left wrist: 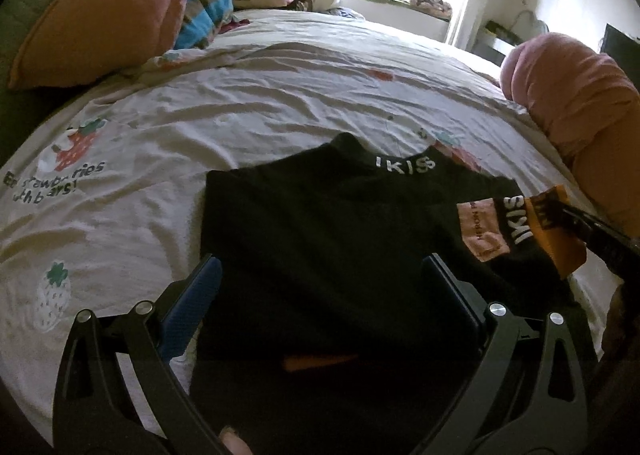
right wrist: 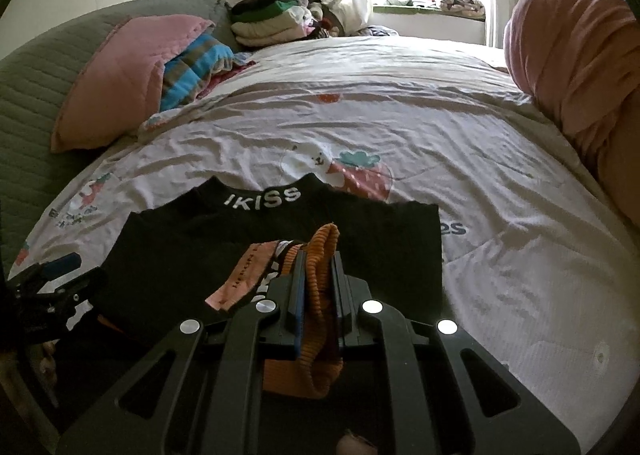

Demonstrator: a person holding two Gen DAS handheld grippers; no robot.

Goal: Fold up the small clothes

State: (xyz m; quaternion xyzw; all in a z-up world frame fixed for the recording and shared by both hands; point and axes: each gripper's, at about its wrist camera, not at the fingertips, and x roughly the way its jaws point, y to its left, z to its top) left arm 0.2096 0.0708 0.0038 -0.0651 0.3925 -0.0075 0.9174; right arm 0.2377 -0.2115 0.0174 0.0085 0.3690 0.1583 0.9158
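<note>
One fold looks under way: the right claw (right wrist: pixel 316 287) pinches the black top's (left wrist: pixel 320 239) orange cuff (right wrist: pixel 320 255) on the bed (left wrist: pixel 280 95), while the left claw (left wrist: pixel 320 295) hovers open, other folds undone.

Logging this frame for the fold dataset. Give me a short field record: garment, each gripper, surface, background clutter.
garment: black IKISS top, lying mostly flat on the bedsheet, collar pointing away from the cameras
cuff: orange ribbed cuff, lifted over the garment body
right gripper: right gripper shut on the orange ribbed cuff
left gripper: left gripper open, jaws wide apart over the near part of the top, gripping nothing
surface: strawberry-print bedsheet, wrinkled
background: pink pillow; stack of folded clothes near the window
</note>
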